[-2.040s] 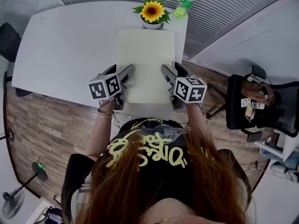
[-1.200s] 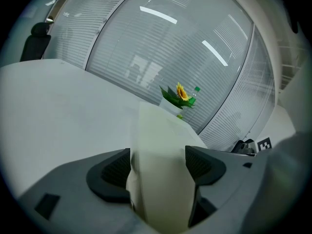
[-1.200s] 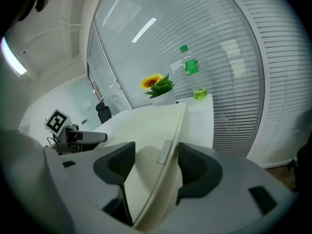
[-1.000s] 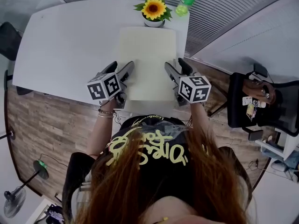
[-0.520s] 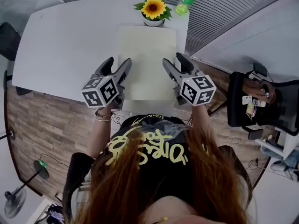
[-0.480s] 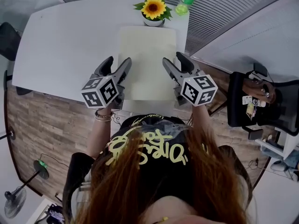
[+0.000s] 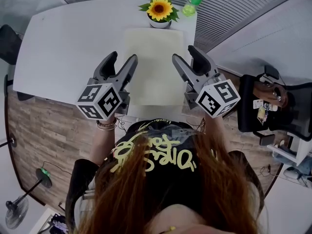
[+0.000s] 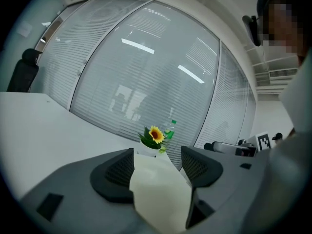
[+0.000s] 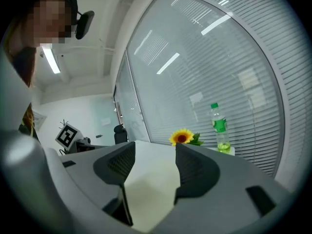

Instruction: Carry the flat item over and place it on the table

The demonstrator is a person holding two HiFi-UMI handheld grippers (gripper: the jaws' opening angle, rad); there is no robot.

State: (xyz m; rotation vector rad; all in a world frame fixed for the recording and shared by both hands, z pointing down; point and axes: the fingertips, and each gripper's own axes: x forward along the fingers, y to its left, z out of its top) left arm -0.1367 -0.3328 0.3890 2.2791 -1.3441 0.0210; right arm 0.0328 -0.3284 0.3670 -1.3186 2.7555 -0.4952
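Cream flat sheet (image 7: 153, 62) lies along the white counter's (image 7: 73, 48) right edge, below the sunflower pot (image 7: 160, 11). Placing looks done. Left gripper (image 7: 122, 60) and right gripper (image 7: 184, 55) are spread, pinching nothing; the left jaws have just been closing a little. Next, move both clear.

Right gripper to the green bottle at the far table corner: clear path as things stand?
Probably yes. The right gripper is open and empty, and the green bottle stands straight beyond it with nothing between; the sunflower pot sits off to the left.
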